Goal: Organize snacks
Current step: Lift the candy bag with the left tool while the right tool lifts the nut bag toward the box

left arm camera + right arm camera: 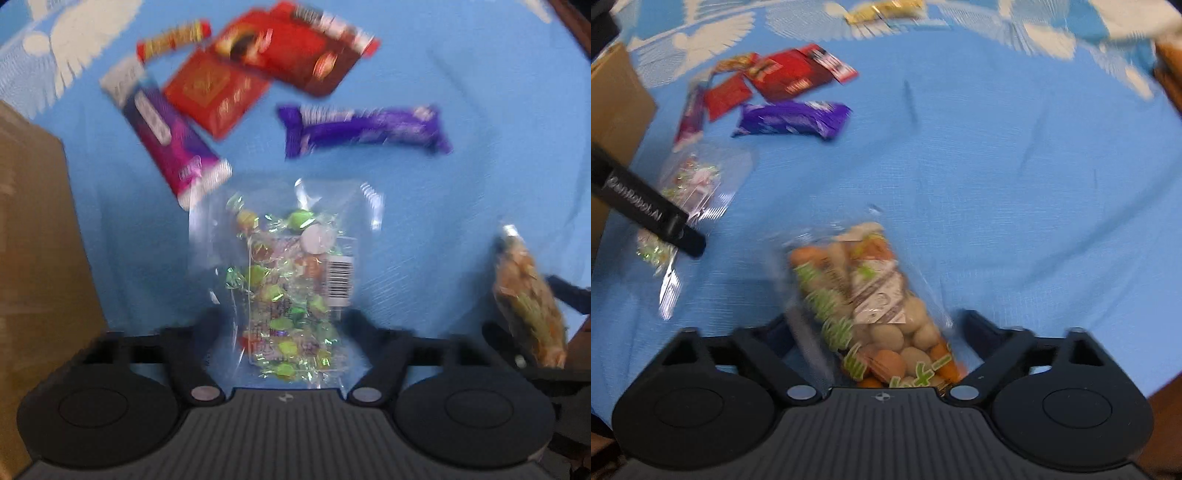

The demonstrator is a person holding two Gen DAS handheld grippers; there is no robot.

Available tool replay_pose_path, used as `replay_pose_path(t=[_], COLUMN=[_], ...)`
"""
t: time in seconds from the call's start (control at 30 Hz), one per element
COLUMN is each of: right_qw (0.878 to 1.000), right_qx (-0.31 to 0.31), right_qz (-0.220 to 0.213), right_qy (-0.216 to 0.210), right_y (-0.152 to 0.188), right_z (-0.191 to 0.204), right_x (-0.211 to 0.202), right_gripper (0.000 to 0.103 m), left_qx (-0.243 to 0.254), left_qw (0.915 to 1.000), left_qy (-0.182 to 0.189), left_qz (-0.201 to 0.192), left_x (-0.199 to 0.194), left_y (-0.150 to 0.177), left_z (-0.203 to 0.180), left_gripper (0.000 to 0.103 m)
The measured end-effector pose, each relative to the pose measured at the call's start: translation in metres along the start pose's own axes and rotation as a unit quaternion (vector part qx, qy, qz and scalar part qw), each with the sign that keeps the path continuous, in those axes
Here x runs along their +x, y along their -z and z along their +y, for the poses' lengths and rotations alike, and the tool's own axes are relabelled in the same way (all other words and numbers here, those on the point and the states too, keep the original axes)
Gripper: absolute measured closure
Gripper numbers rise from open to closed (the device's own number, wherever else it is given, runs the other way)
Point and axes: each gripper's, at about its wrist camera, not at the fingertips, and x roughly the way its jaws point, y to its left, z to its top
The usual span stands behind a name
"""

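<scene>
Snacks: I'm straddling the candy bag (291, 280) with left gripper (284, 325), nut bag (871, 310) with right gripper (879, 328), both spread, readying pinches.

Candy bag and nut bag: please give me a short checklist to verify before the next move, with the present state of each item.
1. Candy bag lies between the left claw fingers: ok.
2. Left claw pads pressing the candy bag: cannot tell, the picture is blurred.
3. Nut bag lies between the right claw fingers: ok.
4. Right claw pads pressing the nut bag: not ok, a gap shows on the right side.
5. Both bags apart from the other snacks: ok; the purple bar lies beyond the candy bag, not touching.
6. Cardboard box within view at the left: ok.
</scene>
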Motion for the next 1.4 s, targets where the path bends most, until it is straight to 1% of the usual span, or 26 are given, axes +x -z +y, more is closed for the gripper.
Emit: replay_pose_path(t=[0.03,0.07,0.1,0.13,0.17,0.23,0.37,0.43,0.5,0.63,0.73,0.87,1.03,1.23,1.33,1.4], right_qw=[1.000,1.000,0.999,0.999,0.999,0.999,0.996,0.995,0.992,0.986,0.982,0.978,0.972,0.969,0.968,0.968], right_qx=[-0.010,-0.019,-0.024,-0.020,-0.011,0.004,0.026,0.036,0.050,0.066,0.054,0.032,-0.004,-0.044,-0.060,-0.069], right_qz=[-0.007,-0.016,-0.022,-0.025,-0.028,-0.040,-0.080,-0.096,-0.112,-0.153,-0.176,-0.185,-0.183,-0.168,-0.161,-0.158], right_qy=[0.008,0.014,0.020,0.018,0.010,0.011,0.017,0.018,0.015,-0.007,-0.036,-0.091,-0.146,-0.176,-0.181,-0.183], right_y=[0.000,0.000,-0.001,-0.002,-0.003,-0.004,-0.007,-0.007,-0.007,-0.008,-0.004,0.003,0.019,0.046,0.059,0.066], right_z=[0.004,0.007,0.009,0.008,0.004,0.001,0.001,0.005,0.009,0.032,0.060,0.101,0.158,0.215,0.236,0.247], right_x=[-0.003,-0.008,-0.011,-0.014,-0.017,-0.026,-0.055,-0.072,-0.092,-0.135,-0.167,-0.200,-0.230,-0.252,-0.257,-0.260], right_gripper=[0.035,0.050,0.054,0.062,0.070,0.070,0.070,0.070,0.070,0.070,0.070,0.070,0.070,0.070,0.070,0.070], left_qx=[-0.008,-0.018,-0.026,-0.033,-0.038,-0.048,-0.055,-0.055,-0.054,-0.060,-0.062,-0.085,-0.126,-0.168,-0.188,-0.195], left_qw=[0.9999,0.9995,0.9992,0.9988,0.9985,0.9975,0.9923,0.9895,0.9864,0.9809,0.9765,0.9720,0.9680,0.9599,0.9553,0.9527], left_qy=[0.011,0.020,0.024,0.027,0.027,0.033,0.064,0.071,0.076,0.085,0.081,0.069,0.052,0.026,0.028,0.026], left_qz=[-0.008,-0.014,-0.019,-0.024,-0.030,-0.041,-0.090,-0.114,-0.135,-0.165,-0.190,-0.208,-0.211,-0.223,-0.227,-0.231], left_x=[-0.008,-0.014,-0.020,-0.026,-0.033,-0.051,-0.107,-0.134,-0.162,-0.205,-0.232,-0.255,-0.266,-0.276,-0.281,-0.284], left_y=[0.002,0.004,0.005,0.007,0.009,0.014,0.034,0.042,0.058,0.094,0.131,0.182,0.238,0.300,0.322,0.331], left_z=[0.002,0.004,0.006,0.009,0.009,0.012,0.023,0.023,0.028,0.044,0.061,0.091,0.129,0.167,0.181,0.187], left_gripper=[0.075,0.084,0.086,0.090,0.091,0.091,0.091,0.091,0.091,0.091,0.091,0.091,0.091,0.091,0.091,0.091])
